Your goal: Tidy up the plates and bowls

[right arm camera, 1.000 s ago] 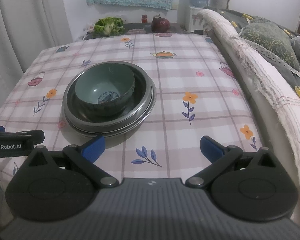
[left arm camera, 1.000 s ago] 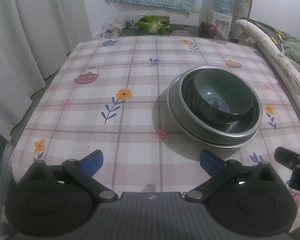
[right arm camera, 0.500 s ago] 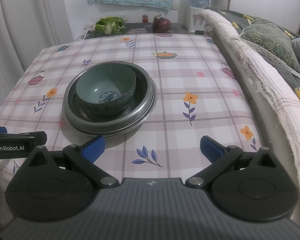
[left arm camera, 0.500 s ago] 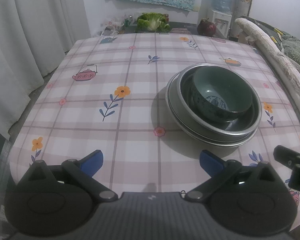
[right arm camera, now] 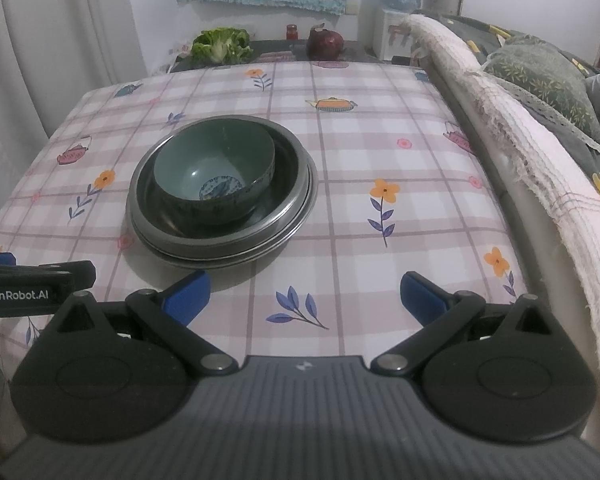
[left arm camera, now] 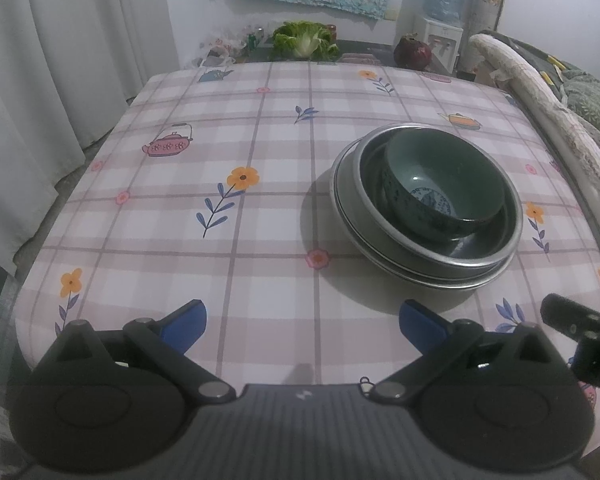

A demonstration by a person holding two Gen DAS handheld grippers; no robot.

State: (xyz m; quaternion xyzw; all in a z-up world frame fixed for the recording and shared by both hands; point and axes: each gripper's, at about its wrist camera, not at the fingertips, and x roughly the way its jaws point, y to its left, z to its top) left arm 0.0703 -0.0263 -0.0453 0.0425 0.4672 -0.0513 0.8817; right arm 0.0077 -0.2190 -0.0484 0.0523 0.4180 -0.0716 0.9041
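A dark green ceramic bowl (left arm camera: 444,188) (right arm camera: 216,174) sits nested inside a steel bowl (left arm camera: 496,252) (right arm camera: 288,184), which rests on a steel plate (left arm camera: 342,208) (right arm camera: 300,220) on the checked tablecloth. My left gripper (left arm camera: 302,322) hovers open over the table's near edge, left of and in front of the stack. Open too, my right gripper (right arm camera: 304,294) hangs just in front of the stack, slightly to its right. Nothing is between either pair of fingers. The right gripper's side shows at the left wrist view's right edge.
The table (left arm camera: 236,152) carries a pink plaid cloth with flowers and teapots. White curtains (left arm camera: 40,80) hang at left. A sofa back with a fringed cover (right arm camera: 520,168) runs along the right. Behind the table lie a cabbage (left arm camera: 304,38), a red onion (left arm camera: 412,50) and a water dispenser (left arm camera: 442,20).
Both grippers have drawn back slightly toward the near edge and lifted a little; the stack looks a bit farther off. Both stay open. The bowls have not moved.
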